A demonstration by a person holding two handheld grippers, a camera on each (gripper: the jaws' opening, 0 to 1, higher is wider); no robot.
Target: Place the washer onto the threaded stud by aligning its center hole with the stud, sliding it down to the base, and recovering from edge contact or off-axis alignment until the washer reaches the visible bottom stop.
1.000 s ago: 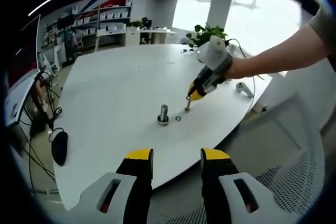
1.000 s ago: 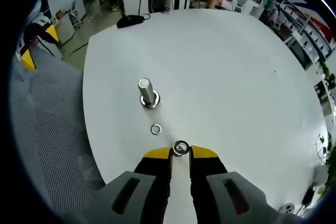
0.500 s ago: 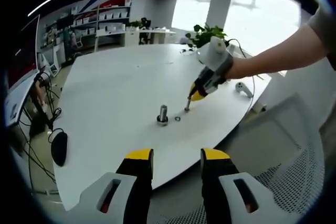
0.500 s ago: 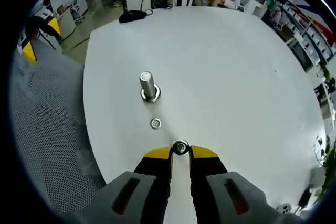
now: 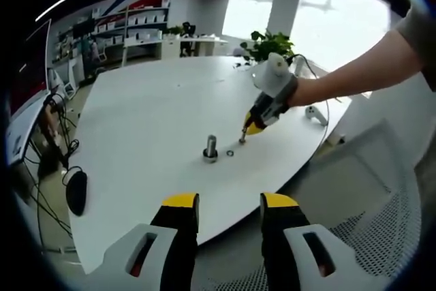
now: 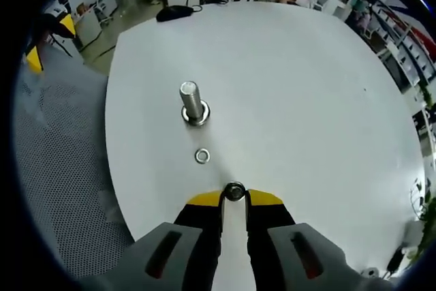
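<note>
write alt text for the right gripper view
The right gripper pinches a washer at its yellow tips above a white table. Ahead, a threaded stud stands upright, with a second washer lying flat between it and the gripper.

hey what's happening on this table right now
A person is fitting a washer onto a threaded stud that stands upright on the white table. The right gripper is shut on a washer, short of the stud. A second washer lies flat on the table between them. The left gripper is open and holds nothing.
</note>
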